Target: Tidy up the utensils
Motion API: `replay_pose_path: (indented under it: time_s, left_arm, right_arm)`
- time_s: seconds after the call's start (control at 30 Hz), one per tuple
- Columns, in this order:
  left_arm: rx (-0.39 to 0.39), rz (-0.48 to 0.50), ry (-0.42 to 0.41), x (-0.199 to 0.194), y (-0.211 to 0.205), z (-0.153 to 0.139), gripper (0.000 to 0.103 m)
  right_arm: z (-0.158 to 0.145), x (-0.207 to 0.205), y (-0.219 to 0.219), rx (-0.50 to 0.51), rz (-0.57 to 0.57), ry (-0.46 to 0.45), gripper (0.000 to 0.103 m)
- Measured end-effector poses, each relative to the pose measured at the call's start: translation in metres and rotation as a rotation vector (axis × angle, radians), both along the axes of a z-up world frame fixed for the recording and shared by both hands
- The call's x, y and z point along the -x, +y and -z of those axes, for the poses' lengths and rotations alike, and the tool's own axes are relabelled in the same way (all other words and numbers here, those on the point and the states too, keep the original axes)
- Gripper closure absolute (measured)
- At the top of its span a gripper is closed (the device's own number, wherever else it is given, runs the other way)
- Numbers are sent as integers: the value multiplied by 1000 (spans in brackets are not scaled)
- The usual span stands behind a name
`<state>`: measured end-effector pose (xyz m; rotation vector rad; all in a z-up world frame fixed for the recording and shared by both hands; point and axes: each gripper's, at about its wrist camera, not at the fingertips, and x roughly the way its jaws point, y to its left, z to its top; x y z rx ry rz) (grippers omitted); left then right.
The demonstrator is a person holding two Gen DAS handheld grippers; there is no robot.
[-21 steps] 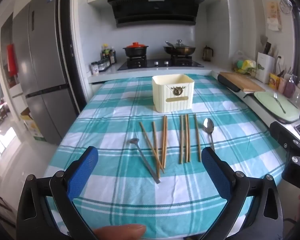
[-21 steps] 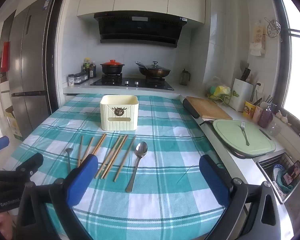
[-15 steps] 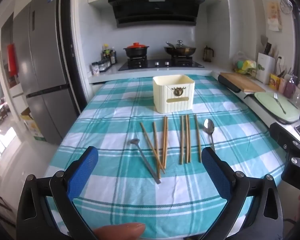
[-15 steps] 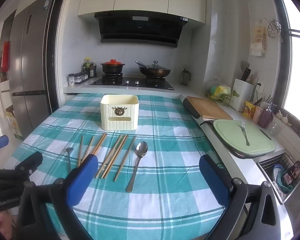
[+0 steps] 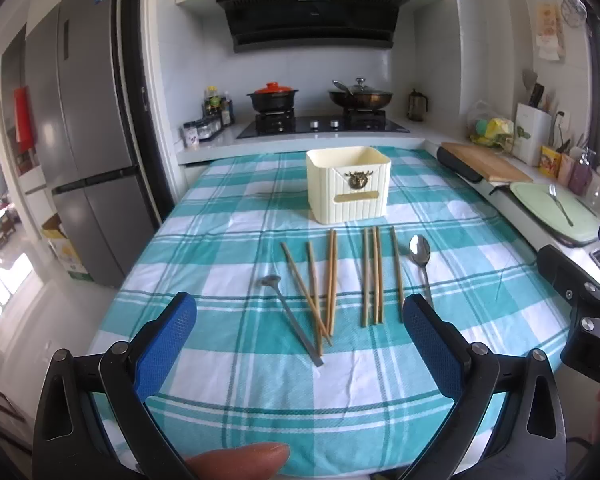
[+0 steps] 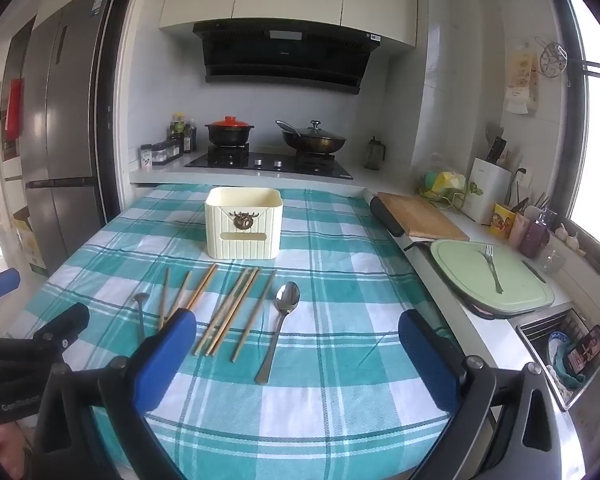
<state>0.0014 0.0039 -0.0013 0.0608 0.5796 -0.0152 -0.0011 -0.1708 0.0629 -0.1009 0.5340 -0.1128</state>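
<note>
A cream utensil box stands on the teal checked tablecloth. In front of it lie several wooden chopsticks, a large steel spoon on the right, and a small steel spoon on the left. My left gripper hovers open above the near table edge, nothing between its blue pads. My right gripper is open too, near the large spoon's handle, holding nothing.
A stove with a red-lidded pot and a wok sits behind the table. To the right are a wooden board, a green board with a fork and a sink. A fridge stands left.
</note>
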Motion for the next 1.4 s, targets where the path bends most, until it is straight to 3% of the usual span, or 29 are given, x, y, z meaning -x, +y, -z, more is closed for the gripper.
replay_pose_path:
  time_s: [1.4]
  left_arm:
    - [-16, 10, 25, -4, -4, 7, 0]
  right_arm:
    - [4, 0, -2, 0, -2, 11, 0]
